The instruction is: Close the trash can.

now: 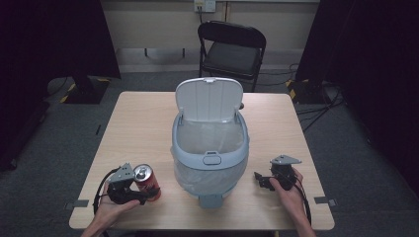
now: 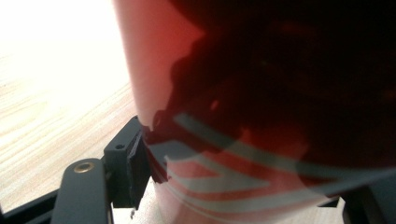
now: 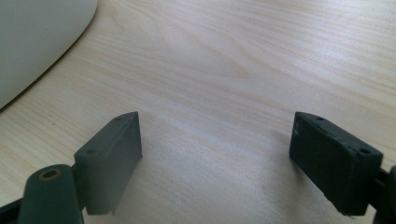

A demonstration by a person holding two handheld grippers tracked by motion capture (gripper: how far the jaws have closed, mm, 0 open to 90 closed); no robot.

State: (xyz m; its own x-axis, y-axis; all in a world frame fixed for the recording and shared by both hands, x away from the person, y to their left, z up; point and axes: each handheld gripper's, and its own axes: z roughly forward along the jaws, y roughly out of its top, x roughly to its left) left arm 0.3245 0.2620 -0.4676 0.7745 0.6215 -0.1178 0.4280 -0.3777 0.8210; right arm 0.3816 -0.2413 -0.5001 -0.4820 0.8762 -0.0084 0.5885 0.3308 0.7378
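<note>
A red drink can (image 1: 146, 180) stands upright near the table's front left corner, its silver top showing. My left gripper (image 1: 148, 190) reaches around it from the left, held by a hand. In the left gripper view the can's red side with pale stripes (image 2: 261, 116) sits between the jaws, and the left pad (image 2: 138, 161) lies against its wall. My right gripper (image 1: 259, 181) rests in a hand at the front right, pointing left toward the bin. Its jaws stand wide apart over bare wood (image 3: 215, 154) with nothing between them.
A pale blue bin (image 1: 210, 153) with a clear liner stands at the table's middle front, its lid (image 1: 210, 98) tipped up and back. Its curved wall (image 3: 32, 42) is close to my right gripper. A black folding chair (image 1: 232, 49) stands behind the wooden table (image 1: 138, 123).
</note>
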